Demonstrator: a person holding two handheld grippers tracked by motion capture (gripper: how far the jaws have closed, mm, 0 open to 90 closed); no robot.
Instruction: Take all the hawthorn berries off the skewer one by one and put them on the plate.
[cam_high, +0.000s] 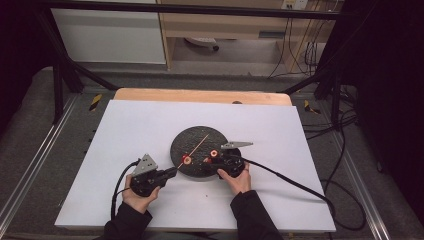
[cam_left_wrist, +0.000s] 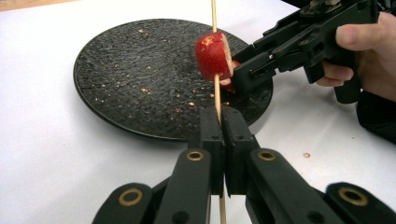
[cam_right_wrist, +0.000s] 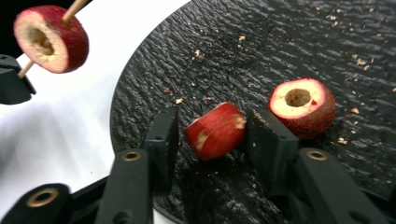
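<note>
A thin wooden skewer (cam_left_wrist: 216, 91) is clamped between the closed jaws of the left gripper (cam_left_wrist: 222, 122), which is held at the near left rim of a round black textured plate (cam_left_wrist: 126, 79). The skewer is seen in the left gripper view to rise from the jaws over the plate. One red cored fruit slice (cam_left_wrist: 213, 56) is threaded on it, raised clear of the plate surface; the same slice (cam_right_wrist: 50, 38) appears at the upper left of the right gripper view, its pale cut face and hollow centre turned toward the camera.

The right gripper (cam_right_wrist: 212, 135) is lowered onto the near part of the plate (cam_right_wrist: 280, 42). Its jaws are parted, and a second red fruit piece (cam_right_wrist: 215, 131) lies between them on the plate, tilted on its side. The right pad stands close against that piece; a gap is seen at the left pad, so no firm grip is shown. A third red cored slice (cam_right_wrist: 302, 106) rests flat on the plate just beside the right jaw, its cut face upward.

Pale crumbs are scattered over the plate. The plate stands on a white sheet (cam_high: 130, 130) covering the table. Both grippers (cam_high: 170, 173) (cam_high: 215, 161) are recorded in the high view at the plate's near edge.
</note>
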